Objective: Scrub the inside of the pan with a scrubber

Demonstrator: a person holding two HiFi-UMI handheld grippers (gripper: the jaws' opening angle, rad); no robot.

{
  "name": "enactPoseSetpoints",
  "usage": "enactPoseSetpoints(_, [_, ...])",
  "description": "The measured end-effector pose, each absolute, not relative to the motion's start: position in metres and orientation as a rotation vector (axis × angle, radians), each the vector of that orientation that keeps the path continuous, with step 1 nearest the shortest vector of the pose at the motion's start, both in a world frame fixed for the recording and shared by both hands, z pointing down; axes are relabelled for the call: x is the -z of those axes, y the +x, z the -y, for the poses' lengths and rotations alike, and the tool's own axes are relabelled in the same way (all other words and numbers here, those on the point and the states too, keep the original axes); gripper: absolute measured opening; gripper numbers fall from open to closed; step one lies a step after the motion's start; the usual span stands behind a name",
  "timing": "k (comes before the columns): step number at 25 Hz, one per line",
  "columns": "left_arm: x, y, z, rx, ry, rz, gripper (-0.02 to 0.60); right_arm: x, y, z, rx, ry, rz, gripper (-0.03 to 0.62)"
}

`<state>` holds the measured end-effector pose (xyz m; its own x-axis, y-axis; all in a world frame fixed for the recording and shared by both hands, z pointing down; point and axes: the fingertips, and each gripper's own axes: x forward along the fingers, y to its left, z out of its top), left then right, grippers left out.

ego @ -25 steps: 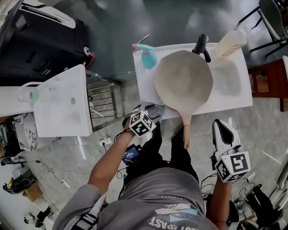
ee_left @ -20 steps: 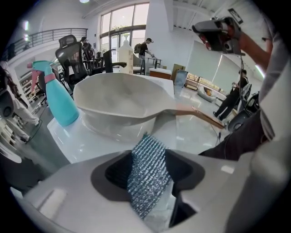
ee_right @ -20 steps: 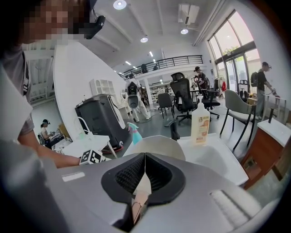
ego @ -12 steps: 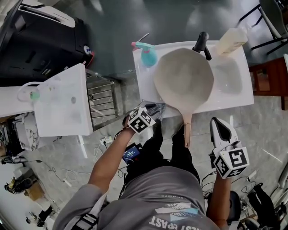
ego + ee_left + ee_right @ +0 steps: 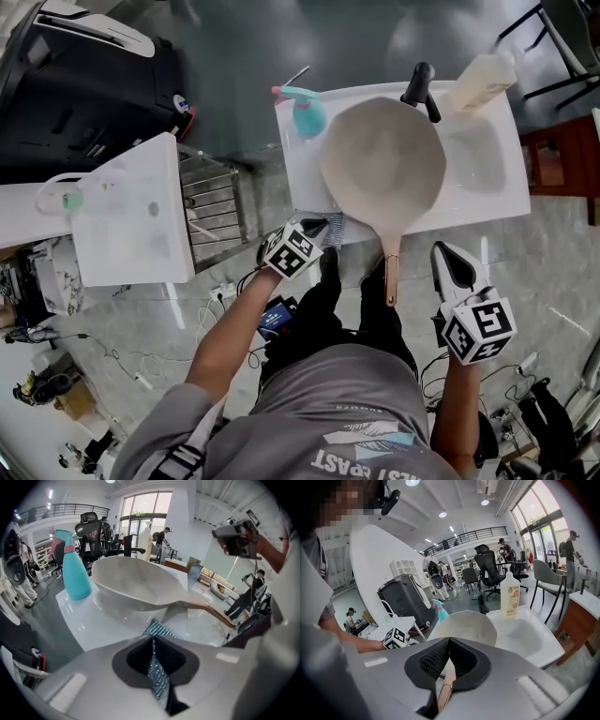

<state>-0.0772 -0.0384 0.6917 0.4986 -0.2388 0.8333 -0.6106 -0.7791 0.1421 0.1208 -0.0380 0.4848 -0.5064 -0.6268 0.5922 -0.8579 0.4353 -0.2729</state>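
A pale pan [image 5: 382,164] lies on the white sink counter [image 5: 305,178], its copper handle [image 5: 391,272] sticking out over the front edge. My left gripper [image 5: 317,228] is at the counter's front left corner. Its jaws have just been closing and are shut on the glittery blue scrubber [image 5: 158,674], which is pinched between the pads. From the left gripper [image 5: 153,638] the pan [image 5: 136,585] lies just ahead. My right gripper [image 5: 439,249] hangs right of the handle, apart from it, jaws shut and empty. Its own view [image 5: 449,639] shows the handle [image 5: 444,693] below and the pan [image 5: 466,623] beyond.
A teal spray bottle [image 5: 307,114] stands at the counter's back left. A black faucet [image 5: 420,94] and a soap bottle [image 5: 483,86] stand behind the sink basin [image 5: 476,159]. A white side table [image 5: 131,211] and a metal rack [image 5: 211,211] are to the left.
The left gripper's jaws have closed onto the scrubber at the counter corner. The right gripper has shifted slightly left, closer to the pan handle.
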Motion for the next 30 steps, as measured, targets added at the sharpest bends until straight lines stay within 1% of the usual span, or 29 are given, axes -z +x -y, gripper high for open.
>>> enactPoseSetpoints(9, [-0.68,-0.086,0.035,-1.193,2.319,0.707,0.009,-0.489,0.126,0.04,-0.793,1.269,2.279,0.003])
enactPoseSetpoints(15, [-0.652,-0.088,0.049,-1.158,2.364,0.759,0.009,-0.494,0.125,0.043,-0.808,1.263,2.281,0.003])
enactPoseSetpoints(21, [-0.649,-0.086,0.054,-1.212,2.363,0.715,0.009,-0.51,0.121,0.037,-0.869,1.213,2.267,0.002])
enactPoseSetpoints(30, [-0.645,-0.102,0.049,-1.099,2.286,0.813,0.009,-0.523,0.134,0.038,-0.905,1.221,2.241,0.003])
